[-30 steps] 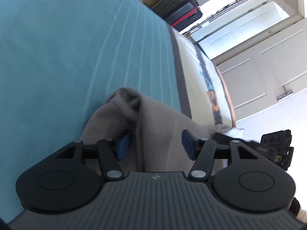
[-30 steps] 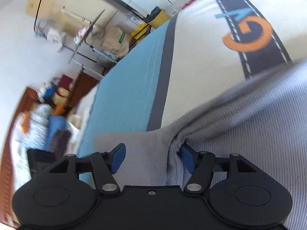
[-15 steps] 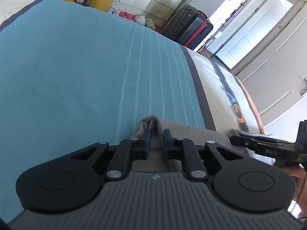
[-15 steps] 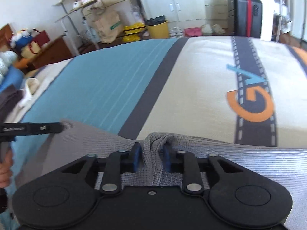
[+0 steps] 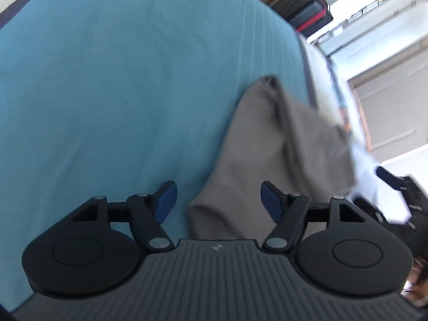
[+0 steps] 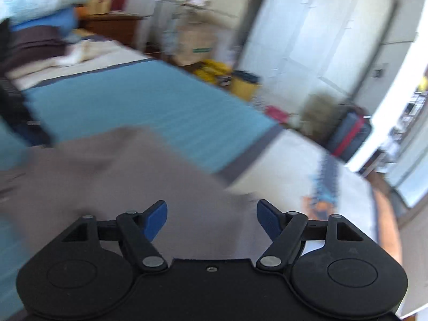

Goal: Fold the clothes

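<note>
A grey knit garment [image 5: 281, 144] lies on the bed, partly on the teal stripe of the cover and partly on the cream part. My left gripper [image 5: 218, 200] is open just above the garment's near edge, its blue pads wide apart and holding nothing. In the right wrist view the same grey garment [image 6: 128, 176] spreads below my right gripper [image 6: 211, 218], which is also open and empty. Both views are blurred by motion. The other gripper [image 5: 406, 187] shows at the right edge of the left wrist view.
The bed cover [image 5: 120, 93] has a broad teal band, a dark stripe [image 6: 251, 152] and a cream part with an orange and blue print [image 6: 321, 195]. A black and red suitcase [image 6: 347, 136], a yellow bin [image 6: 244, 84] and white doors [image 6: 321, 40] stand beyond the bed.
Half a second ago both grippers were shut on folds of the grey garment. Both have since let go and opened, and the garment lies loose on the bed.
</note>
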Tool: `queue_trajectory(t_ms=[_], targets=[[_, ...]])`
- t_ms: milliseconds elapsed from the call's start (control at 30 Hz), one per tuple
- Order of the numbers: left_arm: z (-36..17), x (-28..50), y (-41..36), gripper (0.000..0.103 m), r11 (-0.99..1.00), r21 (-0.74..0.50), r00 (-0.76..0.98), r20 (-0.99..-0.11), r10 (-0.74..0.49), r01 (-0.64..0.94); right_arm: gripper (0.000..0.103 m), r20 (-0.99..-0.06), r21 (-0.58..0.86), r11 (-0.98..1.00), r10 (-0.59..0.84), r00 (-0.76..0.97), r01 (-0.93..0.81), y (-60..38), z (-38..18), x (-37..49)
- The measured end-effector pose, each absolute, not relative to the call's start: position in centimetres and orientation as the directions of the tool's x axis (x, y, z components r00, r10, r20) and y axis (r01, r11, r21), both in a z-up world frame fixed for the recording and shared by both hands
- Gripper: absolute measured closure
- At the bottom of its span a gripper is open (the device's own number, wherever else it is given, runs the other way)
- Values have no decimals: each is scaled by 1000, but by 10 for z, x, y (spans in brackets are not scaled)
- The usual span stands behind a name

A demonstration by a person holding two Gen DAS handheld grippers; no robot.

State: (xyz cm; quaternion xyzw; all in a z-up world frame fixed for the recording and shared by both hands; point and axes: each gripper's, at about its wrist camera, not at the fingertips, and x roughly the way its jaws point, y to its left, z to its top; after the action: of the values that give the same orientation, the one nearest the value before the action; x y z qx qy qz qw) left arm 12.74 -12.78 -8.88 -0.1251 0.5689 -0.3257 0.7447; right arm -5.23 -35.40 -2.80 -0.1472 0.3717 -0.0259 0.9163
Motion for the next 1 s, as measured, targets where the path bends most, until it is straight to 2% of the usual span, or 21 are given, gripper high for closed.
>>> queue_trajectory(t_ms=[100, 200, 233, 267, 333, 400, 600, 833, 1000], targets=[[-94, 130, -127, 27, 737, -602, 135, -740, -660, 308, 17, -711, -374, 890, -95, 697, -261, -308, -30, -83], [-97, 133, -135, 32, 671, -680, 83, -681, -727, 295, 14, -714, -464, 782, -52, 698, -416, -276, -39, -103], [-98, 133, -138, 36, 651, -698, 67, -665, -744, 299, 14, -721, -480, 754, -48, 692, -448, -268, -44, -105], [-98, 131, -140, 51, 650, -692, 68, -666, -743, 314, 14, -726, -488, 747, -61, 685, -452, -264, -50, -104], [-99, 128, -144, 73, 646, -683, 71, -666, -742, 341, 14, -737, -503, 733, -86, 671, -459, -255, -61, -102], [-99, 127, -144, 77, 634, -690, 77, -653, -753, 349, 14, -746, -515, 718, -107, 657, -468, -245, -72, -100], [-97, 128, -143, 82, 574, -746, 76, -586, -807, 337, 14, -722, -575, 665, -139, 677, -476, -220, -81, -99], [-96, 123, -137, 84, 480, -819, 19, -500, -866, 315, 11, -657, -639, 668, -216, 722, -381, -222, -85, -81], [-94, 121, -148, 83, 523, -776, 31, -549, -835, 352, 10, -643, -650, 646, -187, 743, -400, -220, -94, -73]])
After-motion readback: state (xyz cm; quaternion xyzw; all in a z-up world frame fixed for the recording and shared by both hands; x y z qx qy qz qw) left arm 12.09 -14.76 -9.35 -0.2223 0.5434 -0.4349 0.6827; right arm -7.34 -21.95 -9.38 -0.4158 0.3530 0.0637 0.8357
